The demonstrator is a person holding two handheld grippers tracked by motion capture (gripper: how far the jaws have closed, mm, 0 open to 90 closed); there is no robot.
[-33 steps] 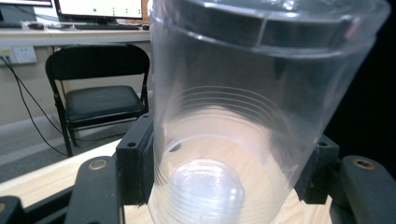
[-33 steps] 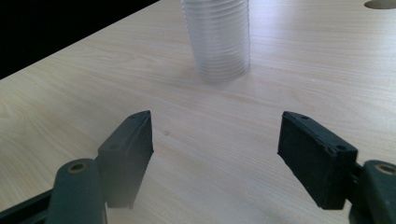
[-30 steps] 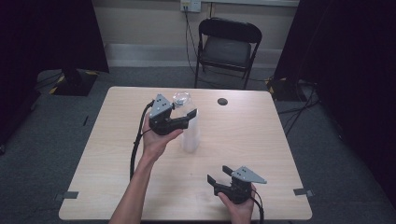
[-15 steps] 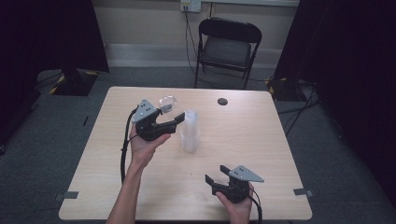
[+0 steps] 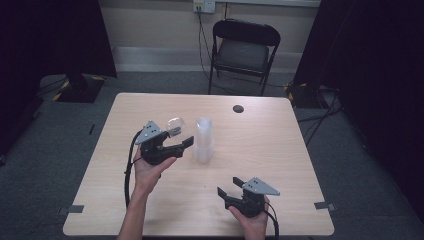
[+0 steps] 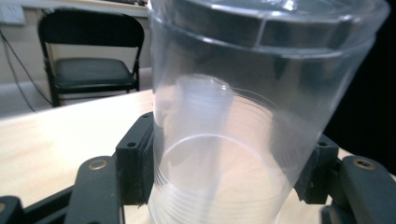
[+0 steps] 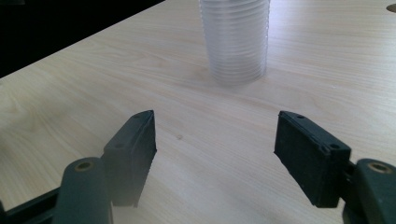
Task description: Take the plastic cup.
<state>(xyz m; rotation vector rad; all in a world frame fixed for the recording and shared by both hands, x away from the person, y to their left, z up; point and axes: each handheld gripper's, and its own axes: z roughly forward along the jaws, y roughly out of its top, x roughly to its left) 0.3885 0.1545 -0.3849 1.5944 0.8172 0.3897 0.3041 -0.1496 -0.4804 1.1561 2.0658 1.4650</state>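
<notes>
The left gripper (image 5: 181, 138), held up in the left hand (image 5: 150, 167), has its jaws closed around a clear cup (image 6: 243, 116), left of the cup stack (image 5: 204, 141). The right gripper (image 5: 229, 188), in the right hand (image 5: 250, 220), sits nearer than the stack with jaws spread apart.

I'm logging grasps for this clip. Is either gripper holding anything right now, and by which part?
The left gripper holds a single clear plastic cup, its jaws on opposite sides of the cup's lower wall. The right gripper is open and holds nothing.
</notes>
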